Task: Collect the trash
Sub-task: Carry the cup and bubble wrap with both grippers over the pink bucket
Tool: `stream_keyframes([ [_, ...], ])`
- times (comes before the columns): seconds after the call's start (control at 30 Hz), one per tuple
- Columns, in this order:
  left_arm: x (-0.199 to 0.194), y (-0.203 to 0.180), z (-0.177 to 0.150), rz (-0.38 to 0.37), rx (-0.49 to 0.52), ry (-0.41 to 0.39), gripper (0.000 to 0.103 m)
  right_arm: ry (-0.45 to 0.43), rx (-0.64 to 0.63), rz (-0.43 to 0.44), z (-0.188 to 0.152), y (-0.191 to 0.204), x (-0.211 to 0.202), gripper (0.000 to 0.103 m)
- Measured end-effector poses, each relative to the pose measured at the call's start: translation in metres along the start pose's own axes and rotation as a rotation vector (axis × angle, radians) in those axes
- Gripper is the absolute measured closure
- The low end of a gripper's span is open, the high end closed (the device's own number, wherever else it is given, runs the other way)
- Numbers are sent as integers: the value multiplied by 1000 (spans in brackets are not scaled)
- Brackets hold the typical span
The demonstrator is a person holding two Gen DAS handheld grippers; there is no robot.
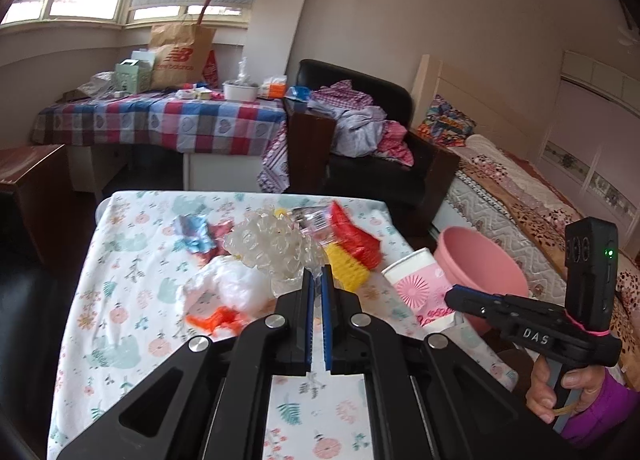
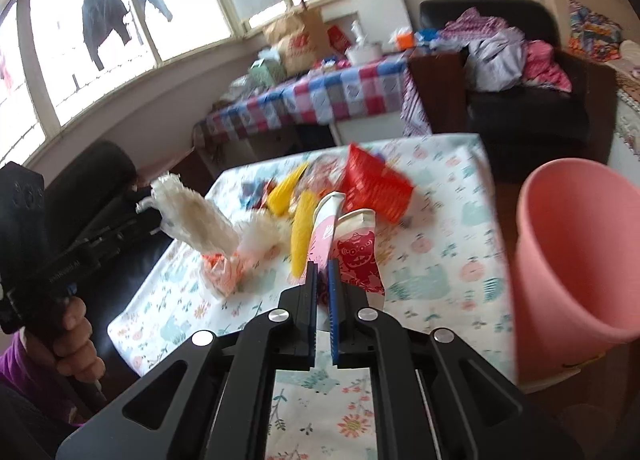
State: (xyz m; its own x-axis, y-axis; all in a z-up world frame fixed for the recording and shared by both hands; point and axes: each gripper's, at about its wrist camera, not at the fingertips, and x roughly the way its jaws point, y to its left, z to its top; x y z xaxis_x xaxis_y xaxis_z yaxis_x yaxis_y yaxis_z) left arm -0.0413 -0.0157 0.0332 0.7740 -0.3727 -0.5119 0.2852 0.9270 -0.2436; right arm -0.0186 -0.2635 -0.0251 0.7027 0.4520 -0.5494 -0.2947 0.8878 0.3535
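My left gripper [image 1: 318, 274] is shut on a crumpled clear plastic wrap [image 1: 272, 244], lifted over the floral tablecloth [image 1: 132, 260]. In the right wrist view the same wrap [image 2: 196, 220] hangs from the left gripper [image 2: 154, 216] at the table's left edge. My right gripper [image 2: 323, 270] is shut on the squashed wall of a pink-and-white paper cup [image 2: 356, 248]. In the left wrist view that cup [image 1: 416, 284] sits tilted in the right gripper [image 1: 451, 295], next to the pink bin [image 1: 480, 264].
On the table lie a red wrapper [image 1: 356, 240], a yellow wrapper [image 1: 344, 266], a white plastic bag [image 1: 236, 288], an orange scrap [image 1: 216, 318] and a blue wrapper [image 1: 196, 236]. The pink bin [image 2: 576, 252] stands off the table's right edge. A black armchair [image 1: 380, 140] is behind.
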Motion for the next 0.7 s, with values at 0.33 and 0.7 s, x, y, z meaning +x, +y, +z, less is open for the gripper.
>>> stream_keyframes([
  [0.33,28,-63,14,-120,103,6,100,-140,110,-155,9,-57,-47,98],
  [0.7,85,-155,24,-276,230,52,100,-189,239,-364,9,-139,-69,98],
])
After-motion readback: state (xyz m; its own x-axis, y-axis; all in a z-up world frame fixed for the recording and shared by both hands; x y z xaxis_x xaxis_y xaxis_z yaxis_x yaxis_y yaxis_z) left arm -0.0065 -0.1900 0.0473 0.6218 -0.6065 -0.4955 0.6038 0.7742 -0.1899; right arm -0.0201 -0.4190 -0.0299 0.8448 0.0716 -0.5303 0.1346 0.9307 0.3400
